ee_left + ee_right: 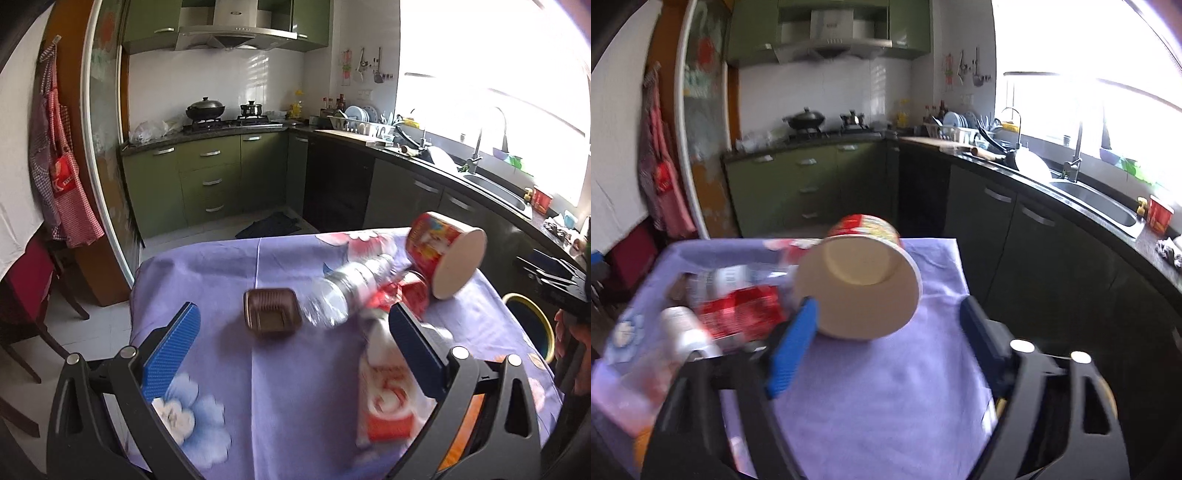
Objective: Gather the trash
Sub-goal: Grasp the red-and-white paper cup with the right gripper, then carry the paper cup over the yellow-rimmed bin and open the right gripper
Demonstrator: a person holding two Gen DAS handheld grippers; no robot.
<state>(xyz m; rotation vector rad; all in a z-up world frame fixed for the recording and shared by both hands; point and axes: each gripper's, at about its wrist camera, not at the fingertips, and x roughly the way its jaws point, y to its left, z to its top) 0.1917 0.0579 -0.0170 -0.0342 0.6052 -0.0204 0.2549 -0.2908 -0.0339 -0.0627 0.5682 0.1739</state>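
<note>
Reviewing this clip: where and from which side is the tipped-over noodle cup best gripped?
The noodle cup lies on its side, open mouth toward the right gripper. Probably pinch its rim wall from the mouth side, one finger inside; the body looks wide for the open jaws.

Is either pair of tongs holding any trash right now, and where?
Neither. Left tongs and right tongs both stand open; the instant noodle cup lies ungripped.

We are in a home kitchen: green cabinets [207, 166], a range hood [236, 35] over a gas stove [229, 123] with a wok [205, 109], a sink [498, 190] below the window [498, 74], aprons [62, 166] hanging.
</note>
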